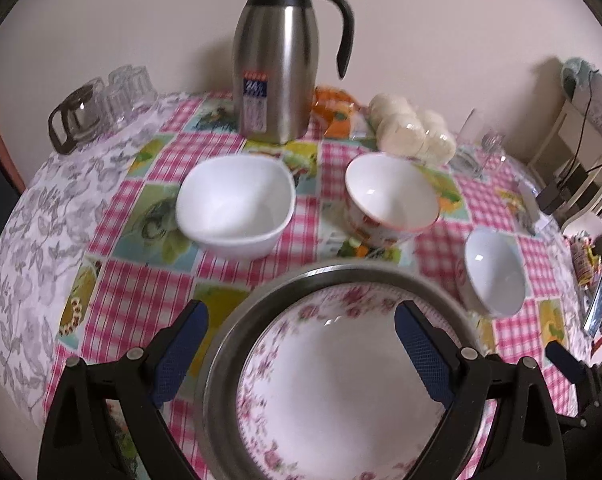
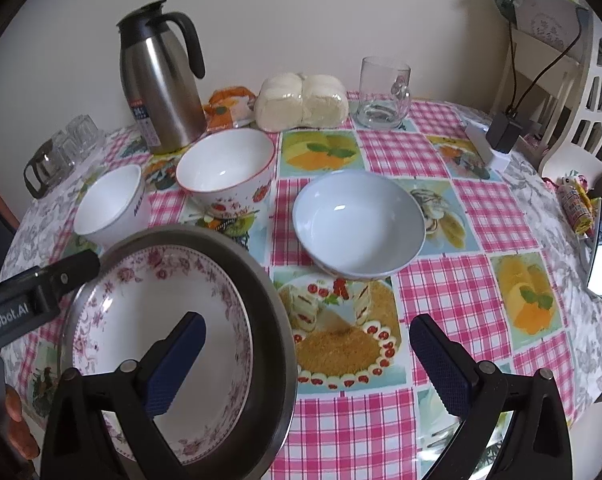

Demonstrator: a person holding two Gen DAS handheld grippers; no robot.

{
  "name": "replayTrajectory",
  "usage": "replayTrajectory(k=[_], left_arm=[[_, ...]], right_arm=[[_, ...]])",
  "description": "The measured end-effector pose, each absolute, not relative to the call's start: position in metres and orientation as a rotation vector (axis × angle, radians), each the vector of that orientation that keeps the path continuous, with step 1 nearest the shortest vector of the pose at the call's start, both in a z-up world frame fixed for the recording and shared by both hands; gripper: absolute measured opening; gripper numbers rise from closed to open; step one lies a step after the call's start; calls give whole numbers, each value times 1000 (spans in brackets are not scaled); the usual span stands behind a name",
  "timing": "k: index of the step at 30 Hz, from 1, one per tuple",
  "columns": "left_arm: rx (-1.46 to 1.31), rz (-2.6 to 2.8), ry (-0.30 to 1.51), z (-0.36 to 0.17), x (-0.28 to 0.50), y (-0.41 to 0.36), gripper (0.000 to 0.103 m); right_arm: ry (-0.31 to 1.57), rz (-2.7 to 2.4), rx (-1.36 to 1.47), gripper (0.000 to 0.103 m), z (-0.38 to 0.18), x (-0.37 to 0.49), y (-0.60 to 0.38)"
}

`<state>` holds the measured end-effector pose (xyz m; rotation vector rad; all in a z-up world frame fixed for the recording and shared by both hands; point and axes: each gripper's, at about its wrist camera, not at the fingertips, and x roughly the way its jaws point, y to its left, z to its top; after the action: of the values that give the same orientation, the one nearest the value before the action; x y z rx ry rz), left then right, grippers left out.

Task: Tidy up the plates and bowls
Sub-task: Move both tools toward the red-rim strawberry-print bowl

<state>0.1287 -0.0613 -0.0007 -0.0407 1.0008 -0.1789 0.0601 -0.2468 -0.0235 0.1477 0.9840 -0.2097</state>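
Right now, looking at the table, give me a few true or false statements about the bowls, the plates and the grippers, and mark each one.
1. The floral plate lies inside the metal plate. True.
2. Three bowls stand apart on the tablecloth: the square white bowl, the red-rimmed bowl and the pale blue bowl. True.
3. The bowls are stacked in one another. False: each stands alone.
4. The right gripper is shut on a bowl. False: it is open, holding nothing.
5. The steel jug lies on its side. False: it stands upright.
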Motion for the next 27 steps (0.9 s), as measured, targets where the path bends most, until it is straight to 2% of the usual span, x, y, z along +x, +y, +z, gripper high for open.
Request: replayTrajectory(k=[12,20,21,23,27], left_arm=[[-90,-263,991,2,167,-86,94],[-48,-291,901,9,188,-98,95],[-28,-294,901,9,191,-101,95],[0,-316,916,11,197,-108,103],[-56,-355,951,7,209,-113,103]], right_arm=[[825,-257,262,103,-3,77,-277],[761,-262,363,103,6,97,-308],[764,-258,364,103,6,100,-310],[772,-239,364,103,9,109,-312],[784,-188,337,103,16,130,-311]])
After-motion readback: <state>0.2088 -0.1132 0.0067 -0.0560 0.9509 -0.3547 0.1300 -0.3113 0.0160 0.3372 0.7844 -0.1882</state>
